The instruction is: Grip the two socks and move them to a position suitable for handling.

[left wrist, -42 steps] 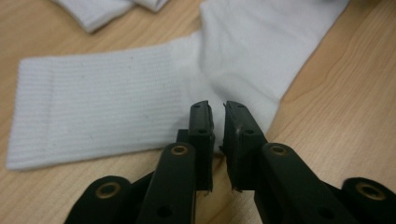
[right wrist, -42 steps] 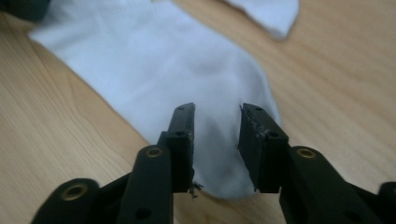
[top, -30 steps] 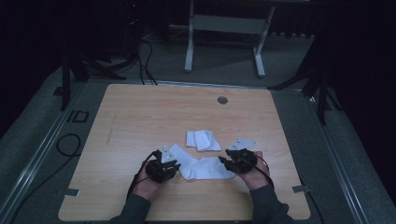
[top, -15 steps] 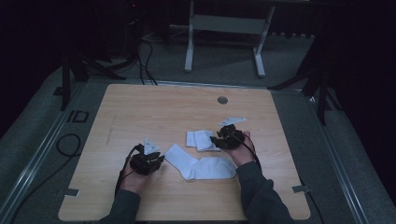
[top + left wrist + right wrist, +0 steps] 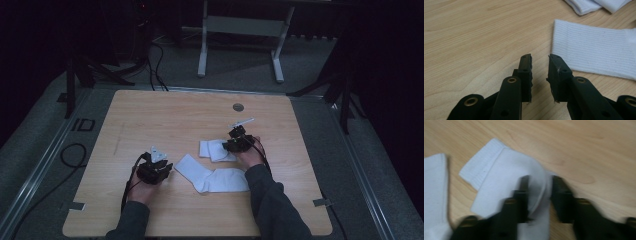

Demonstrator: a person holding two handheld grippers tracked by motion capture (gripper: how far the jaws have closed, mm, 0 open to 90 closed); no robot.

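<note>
Two white socks lie on the wooden table (image 5: 165, 120). One is laid out flat (image 5: 215, 177) (image 5: 599, 55) between my hands. The other is folded (image 5: 212, 149) (image 5: 499, 170), a little farther back. My left gripper (image 5: 162, 167) (image 5: 540, 58) rests just left of the flat sock's cuff, its jaws a narrow gap apart with nothing between them. My right gripper (image 5: 231, 145) (image 5: 540, 182) is on the folded sock's right end. Its jaws have just been closing, and a bunched fold of that sock is pinched between them.
A round grommet (image 5: 238, 107) sits in the table near its far edge. Behind the table stands a metal frame (image 5: 240, 30), and cables (image 5: 70, 155) lie on the floor to the left. Bare wood stretches across the table's left and far parts.
My right hand has moved away from me and leftward, from the flat sock's right end to the folded sock. My left hand has slid left, off the flat sock's cuff.
</note>
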